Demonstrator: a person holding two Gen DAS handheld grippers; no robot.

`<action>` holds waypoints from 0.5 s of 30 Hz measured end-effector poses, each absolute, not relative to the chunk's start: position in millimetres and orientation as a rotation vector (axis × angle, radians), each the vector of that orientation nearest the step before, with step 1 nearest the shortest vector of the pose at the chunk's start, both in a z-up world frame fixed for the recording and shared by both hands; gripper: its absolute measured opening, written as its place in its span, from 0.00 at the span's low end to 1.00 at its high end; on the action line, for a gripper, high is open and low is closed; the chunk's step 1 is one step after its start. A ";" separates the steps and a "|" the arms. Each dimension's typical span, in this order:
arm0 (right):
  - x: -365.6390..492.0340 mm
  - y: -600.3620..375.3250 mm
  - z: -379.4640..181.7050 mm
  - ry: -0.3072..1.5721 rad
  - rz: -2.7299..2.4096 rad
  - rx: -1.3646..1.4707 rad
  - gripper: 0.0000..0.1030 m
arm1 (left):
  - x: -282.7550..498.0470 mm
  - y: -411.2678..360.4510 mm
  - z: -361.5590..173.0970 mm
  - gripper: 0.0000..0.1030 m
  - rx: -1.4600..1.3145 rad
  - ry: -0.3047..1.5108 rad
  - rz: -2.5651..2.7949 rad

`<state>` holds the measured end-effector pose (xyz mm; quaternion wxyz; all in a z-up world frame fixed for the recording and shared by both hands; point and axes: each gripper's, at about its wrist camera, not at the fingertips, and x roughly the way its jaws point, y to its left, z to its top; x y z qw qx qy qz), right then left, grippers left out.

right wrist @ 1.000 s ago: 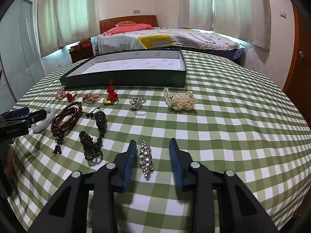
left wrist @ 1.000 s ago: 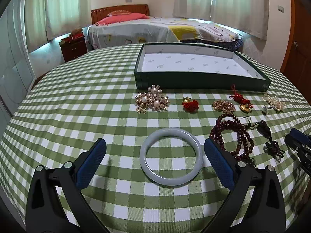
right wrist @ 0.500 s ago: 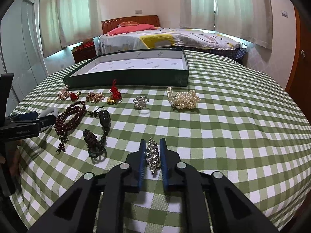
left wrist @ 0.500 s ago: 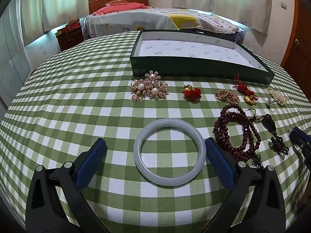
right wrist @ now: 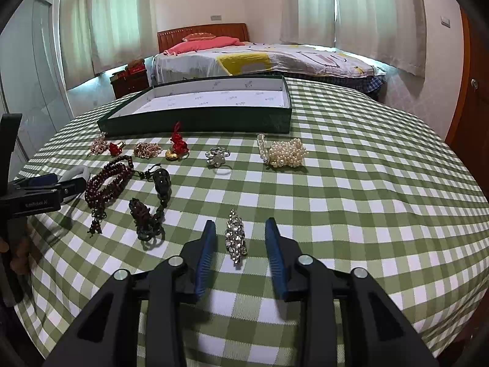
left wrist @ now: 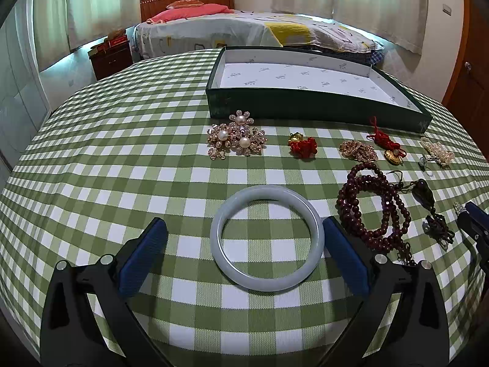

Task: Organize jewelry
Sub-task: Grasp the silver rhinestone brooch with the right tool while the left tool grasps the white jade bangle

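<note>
The left tool (left wrist: 241,257) stands wide open with the pale jade bangle (left wrist: 266,237) lying flat between its blue pads, the right pad just beside the rim, the left one apart. The right tool (right wrist: 240,250) is also open, straddling the rhinestone clip (right wrist: 235,236) without touching it. Both pieces lie on the checked surface (left wrist: 122,159), and the green tray (left wrist: 305,104) at the far side looks empty, so the sorting has hardly begun. To do this well, I would centre the bangle before closing (a smooth ring probably slips if pinched off-axis) and squeeze the clip across its narrow width, low near the cloth. The left-wrist view shows only the right tool's tip at the frame edge, and the small pieces near the tray are hard to identify
</note>
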<state>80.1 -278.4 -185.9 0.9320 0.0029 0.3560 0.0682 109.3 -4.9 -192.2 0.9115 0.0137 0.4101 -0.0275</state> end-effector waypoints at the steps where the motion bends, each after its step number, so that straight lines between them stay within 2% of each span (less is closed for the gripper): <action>1: 79.7 -278.8 -185.7 0.729 0.139 0.005 0.24 | 109.1 -5.1 -191.5 0.91 0.028 0.843 -0.059; 2: 79.3 -279.1 -185.8 0.730 0.140 0.006 0.20 | 107.8 -5.6 -190.6 0.87 0.029 0.838 -0.063; 4: 79.1 -278.8 -185.6 0.730 0.144 0.005 0.15 | 104.2 -7.6 -188.9 0.73 0.037 0.824 -0.080; 6: 78.4 -278.0 -185.6 0.729 0.148 0.001 0.14 | 101.7 -9.5 -187.7 0.67 0.045 0.817 -0.100; 15: 79.7 -279.1 -185.3 0.729 0.141 0.006 0.13 | 99.8 -10.1 -188.0 0.67 0.046 0.815 -0.096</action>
